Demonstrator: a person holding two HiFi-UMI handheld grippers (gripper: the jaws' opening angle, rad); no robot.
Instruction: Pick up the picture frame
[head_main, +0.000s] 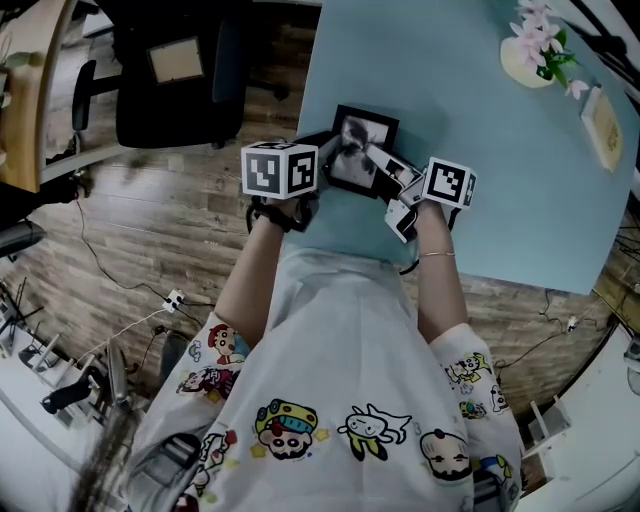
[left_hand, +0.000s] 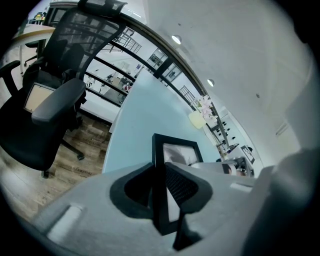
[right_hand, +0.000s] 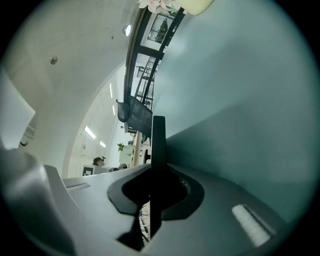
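The picture frame is black with a greyish photo and sits near the front left corner of the light-blue table. My left gripper is shut on its left edge. In the left gripper view the frame stands on edge between the jaws of that gripper, with both pads against it. My right gripper holds the frame's right side. In the right gripper view the thin black edge of the frame runs straight up through the closed jaws of the right gripper.
A cream vase with pink flowers and a small framed card stand at the table's far right. A black office chair is left of the table on the wooden floor. Cables lie on the floor.
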